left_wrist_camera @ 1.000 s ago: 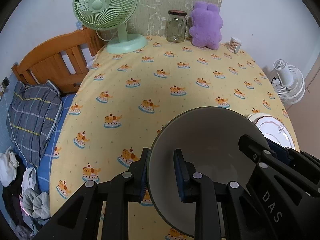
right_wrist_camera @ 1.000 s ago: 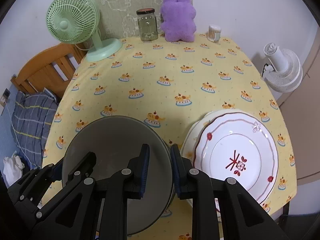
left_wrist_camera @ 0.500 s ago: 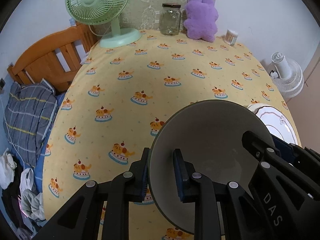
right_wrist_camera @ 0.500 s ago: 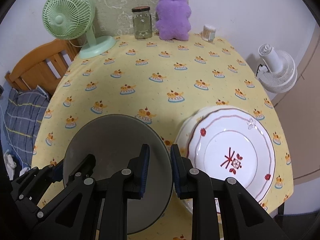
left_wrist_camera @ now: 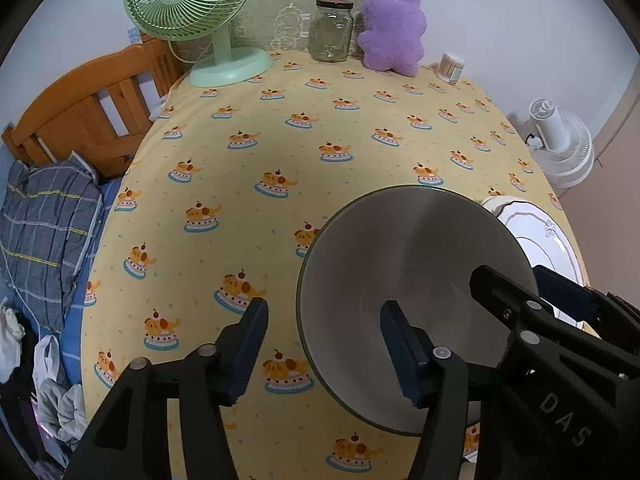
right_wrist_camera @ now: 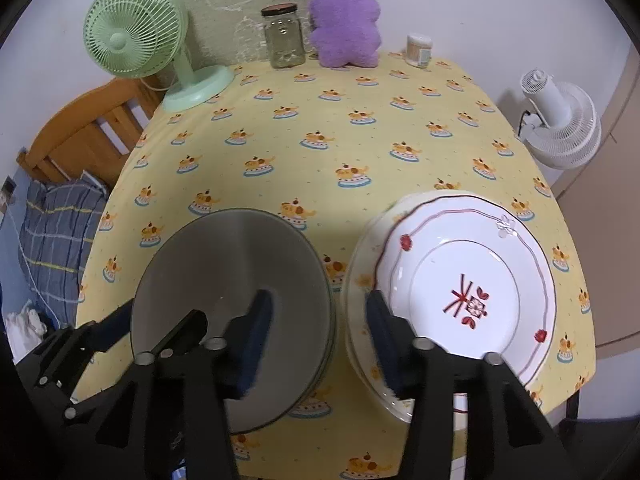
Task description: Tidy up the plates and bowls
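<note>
A grey bowl (left_wrist_camera: 416, 280) (right_wrist_camera: 228, 288) sits on the yellow tablecloth (left_wrist_camera: 320, 128) near the front edge. My left gripper (left_wrist_camera: 324, 348) straddles its left rim; the jaws are opening and neither pad touches the rim. My right gripper (right_wrist_camera: 320, 336) straddles the bowl's right rim, its jaws also opening and clear of it. The right finger hangs over the edge of the plates. A white plate with red marks (right_wrist_camera: 468, 292) lies on top of another plate just right of the bowl. In the right wrist view the left gripper (right_wrist_camera: 100, 332) shows at the bowl's far side.
Along the table's back stand a green fan (left_wrist_camera: 200, 12), a glass jar (left_wrist_camera: 332, 32), a purple plush toy (left_wrist_camera: 392, 32) and a small swab tub (left_wrist_camera: 452, 66). A wooden bed frame (left_wrist_camera: 92, 120) with bedding is on the left. A white floor fan (right_wrist_camera: 560, 120) stands on the right.
Both grippers were shut on the bowl's rim and now stand open around it. The bowl has stayed where it was beside the plates.
</note>
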Motion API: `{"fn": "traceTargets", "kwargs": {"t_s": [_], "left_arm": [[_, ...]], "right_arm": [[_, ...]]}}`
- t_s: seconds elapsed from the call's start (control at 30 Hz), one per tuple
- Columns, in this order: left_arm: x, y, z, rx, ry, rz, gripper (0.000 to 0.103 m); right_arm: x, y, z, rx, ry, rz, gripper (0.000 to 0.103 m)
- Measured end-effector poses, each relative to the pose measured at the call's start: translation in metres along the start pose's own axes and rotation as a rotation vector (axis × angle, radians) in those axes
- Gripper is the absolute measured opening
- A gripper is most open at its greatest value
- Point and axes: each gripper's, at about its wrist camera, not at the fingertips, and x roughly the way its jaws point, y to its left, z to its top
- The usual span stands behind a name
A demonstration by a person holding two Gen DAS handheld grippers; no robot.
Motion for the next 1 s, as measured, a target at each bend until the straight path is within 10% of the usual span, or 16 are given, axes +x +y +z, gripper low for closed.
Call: {"fn": "traceTargets", "kwargs": {"t_s": [1.0], "left_arm": [[0.031, -0.002, 0.002, -0.176, 0.108, 0.114, 0.071]], "right_arm": [[0.065, -0.019, 0.019, -0.007, 0.202, 0.28, 0.04]]}}
